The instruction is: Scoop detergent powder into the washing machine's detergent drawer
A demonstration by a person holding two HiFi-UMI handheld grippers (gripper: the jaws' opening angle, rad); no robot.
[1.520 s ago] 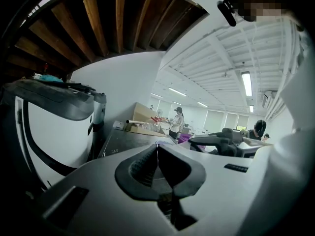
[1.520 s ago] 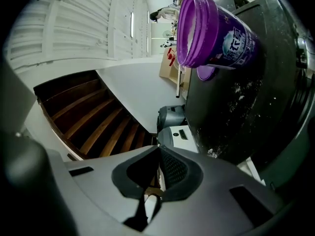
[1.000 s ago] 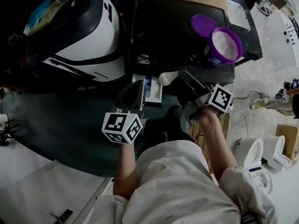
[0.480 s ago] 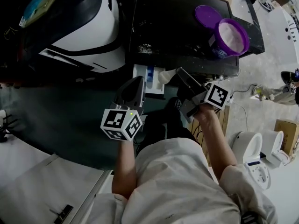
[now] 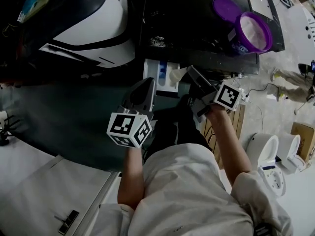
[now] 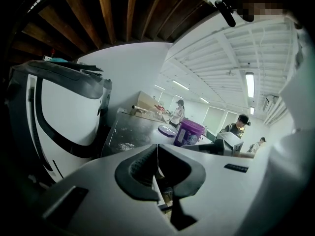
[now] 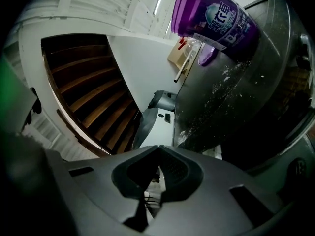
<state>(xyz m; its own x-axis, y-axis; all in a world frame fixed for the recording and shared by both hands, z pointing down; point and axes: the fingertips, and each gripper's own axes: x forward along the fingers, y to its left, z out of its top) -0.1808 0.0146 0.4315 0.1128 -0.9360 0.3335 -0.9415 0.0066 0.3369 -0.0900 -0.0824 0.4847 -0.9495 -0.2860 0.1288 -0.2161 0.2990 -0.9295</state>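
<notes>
The white detergent drawer [image 5: 160,73] with a blue insert stands pulled out of the dark washing machine [image 5: 187,23]. My right gripper [image 5: 189,75] is shut on the handle of a white scoop [image 5: 176,75], whose bowl hangs at the drawer's right edge. My left gripper [image 5: 146,85] is shut, its tips by the drawer's front left corner. The open purple detergent tub [image 5: 251,33] with white powder and its lid [image 5: 225,6] sit on the machine's top. In the left gripper view the tub [image 6: 188,133] shows beyond the shut left gripper [image 6: 157,147]. The right gripper view shows the tub [image 7: 214,14] above the right gripper [image 7: 158,151].
A white and black appliance [image 5: 93,28] stands left of the machine. Spilled powder [image 5: 158,41] dusts the machine's top. White toilets [image 5: 263,156] and cables lie on the floor at the right. A white cabinet [image 5: 49,191] is at the lower left. People stand far off [image 6: 177,113].
The scoop in my right gripper has come closer to the drawer's right side. My left gripper stays beside the drawer's front. The head view has shifted slightly.
</notes>
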